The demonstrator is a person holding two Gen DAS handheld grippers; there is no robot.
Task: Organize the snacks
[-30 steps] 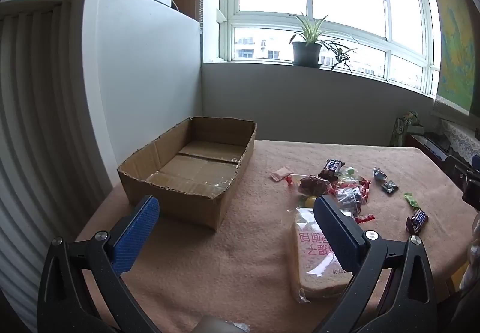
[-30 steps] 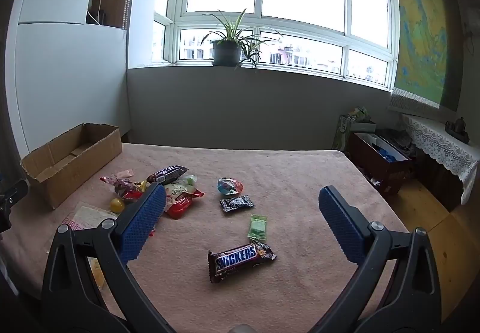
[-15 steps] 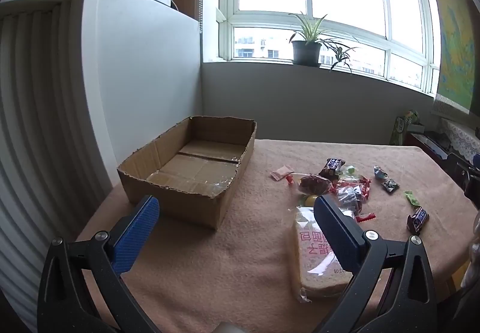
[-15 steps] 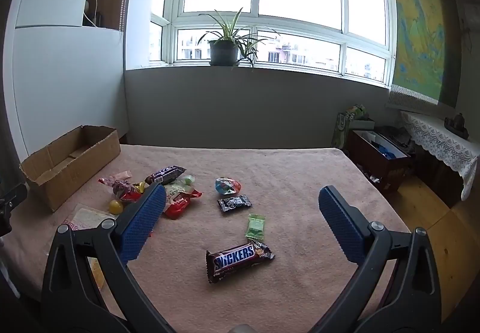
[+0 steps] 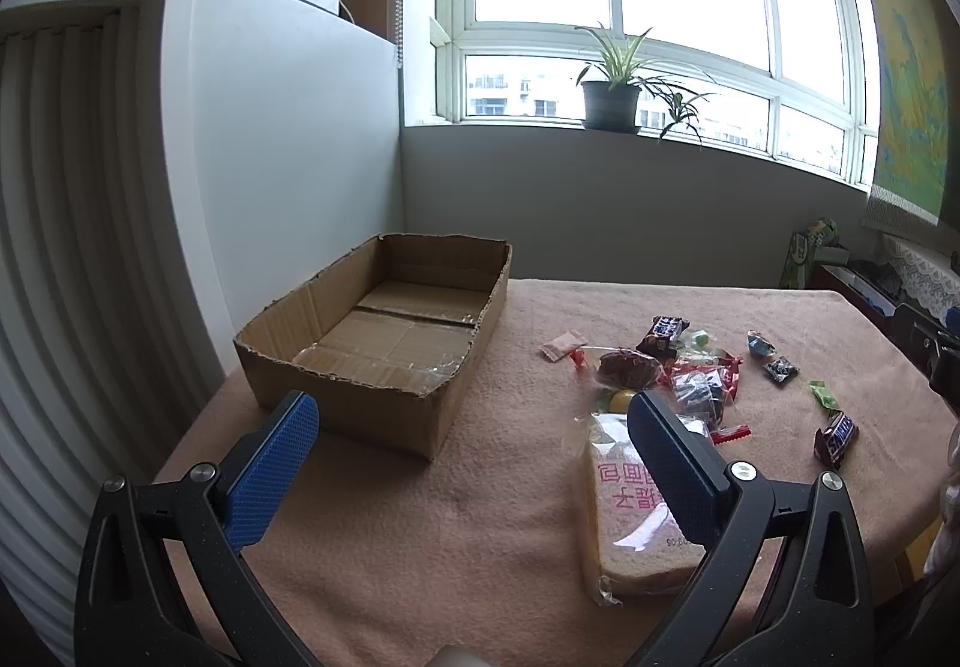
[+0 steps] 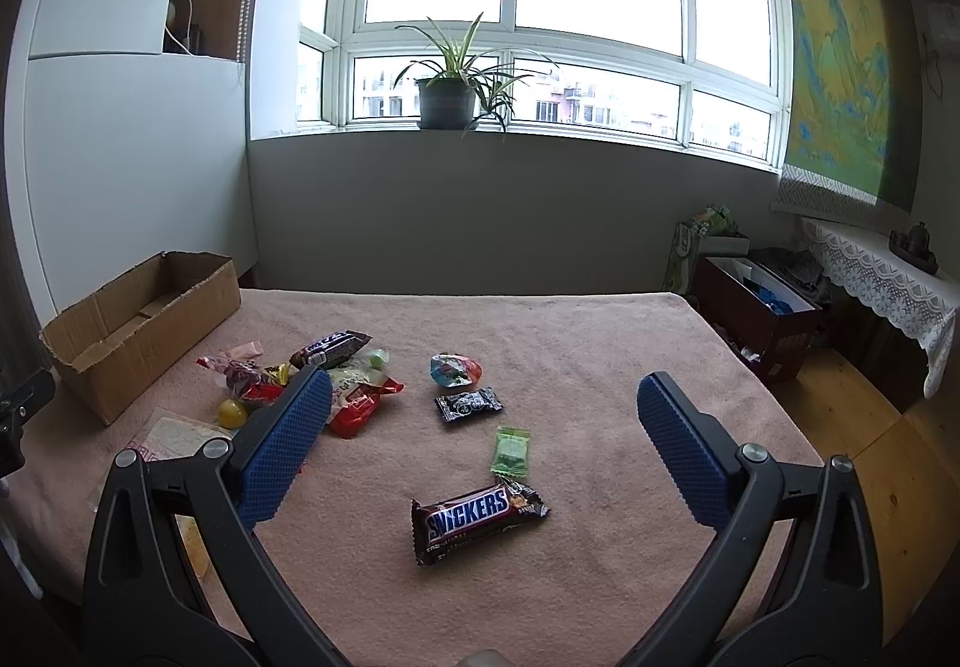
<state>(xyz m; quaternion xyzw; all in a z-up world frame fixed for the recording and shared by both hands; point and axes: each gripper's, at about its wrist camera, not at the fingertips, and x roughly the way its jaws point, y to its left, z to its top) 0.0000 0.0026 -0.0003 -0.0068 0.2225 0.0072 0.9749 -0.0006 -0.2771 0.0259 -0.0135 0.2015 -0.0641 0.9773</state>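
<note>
Both grippers hang above a worktop (image 6: 600, 355) covered in a pinkish-tan cloth, each with its blue-padded jaws spread wide and nothing between them.

The left gripper (image 5: 474, 427) points toward the cardboard box (image 5: 384, 343) — open-topped, with nothing inside it and a torn near rim — which sits at the worktop's left side near the white wall. Just right of that gripper's right pad lies a clear-wrapped slab of bread (image 5: 630, 511) with red print on its wrapper; the pad covers part of it from this view.

The right gripper (image 6: 480, 415) looks down on the scattered snacks. A Snickers bar (image 6: 474, 517) lies between the 2 pads in the frame, closest to the camera. Just beyond it, touching or nearly so, is a small green packet (image 6: 511, 449), then a black packet (image 6: 469, 403) and a round blue-and-red sweet (image 6: 455, 370) farther back.

To the left sits a loose heap: a dark chocolate bar (image 6: 330, 347), a red wrapper (image 6: 360, 403), a yellow ball-shaped sweet (image 6: 232, 413), a pink packet (image 6: 243, 350) and several clear-wrapped pieces, some overlapping. The heap lies between the box and the Snickers bar.

A potted plant (image 6: 447, 93) stands on the windowsill.
</note>
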